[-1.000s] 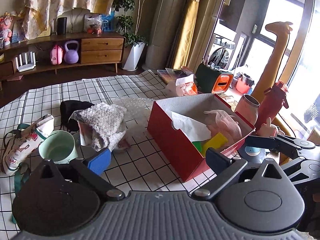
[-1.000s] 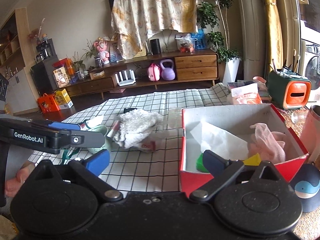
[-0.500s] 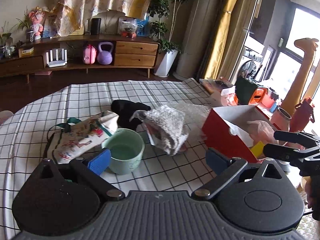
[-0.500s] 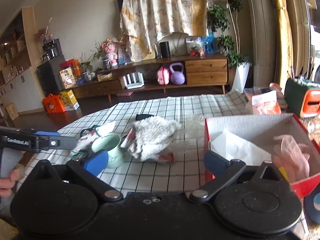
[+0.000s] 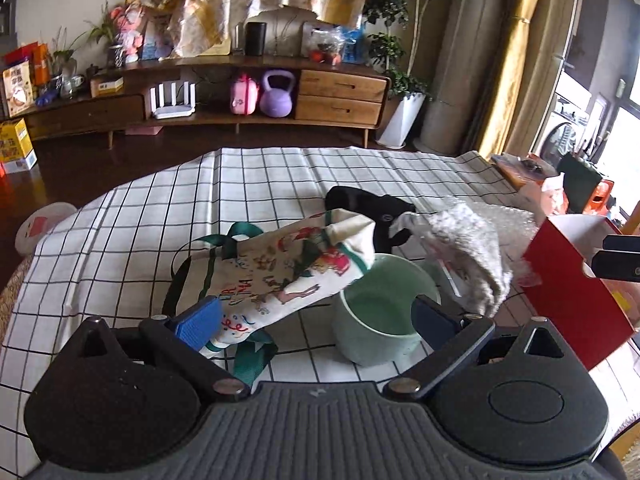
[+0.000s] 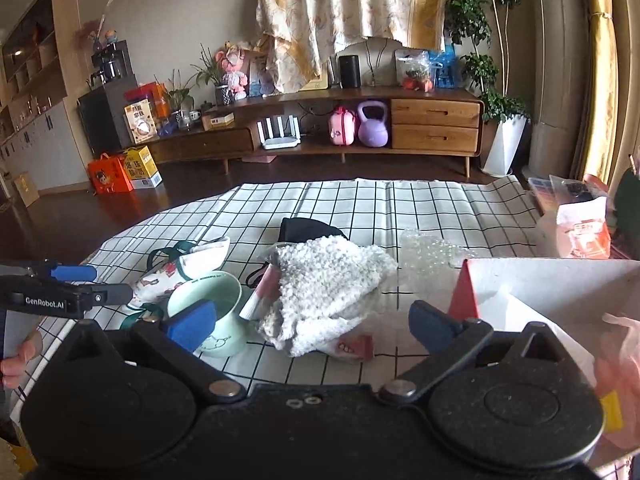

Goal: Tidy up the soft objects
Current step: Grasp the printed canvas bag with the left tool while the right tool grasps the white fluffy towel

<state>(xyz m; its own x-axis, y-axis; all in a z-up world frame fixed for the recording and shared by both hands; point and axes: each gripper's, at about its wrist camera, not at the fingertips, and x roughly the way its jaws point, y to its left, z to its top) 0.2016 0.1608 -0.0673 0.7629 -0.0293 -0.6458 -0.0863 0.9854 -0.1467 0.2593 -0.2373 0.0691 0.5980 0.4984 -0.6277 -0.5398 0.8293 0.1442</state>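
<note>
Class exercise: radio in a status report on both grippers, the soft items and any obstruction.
Left gripper and right gripper: jaws open, empty. Printed bag, fluffy cloth, black cloth loose on table. Green mug among them; red box right.

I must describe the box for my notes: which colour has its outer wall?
Red outside, white inside. The box shows it best in the left wrist view.

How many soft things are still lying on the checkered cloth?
4: a printed cloth bag leaning on the green cup, a black fabric piece behind it, a fluffy white cloth, and bubble wrap by the red box. More may be hidden.
</note>
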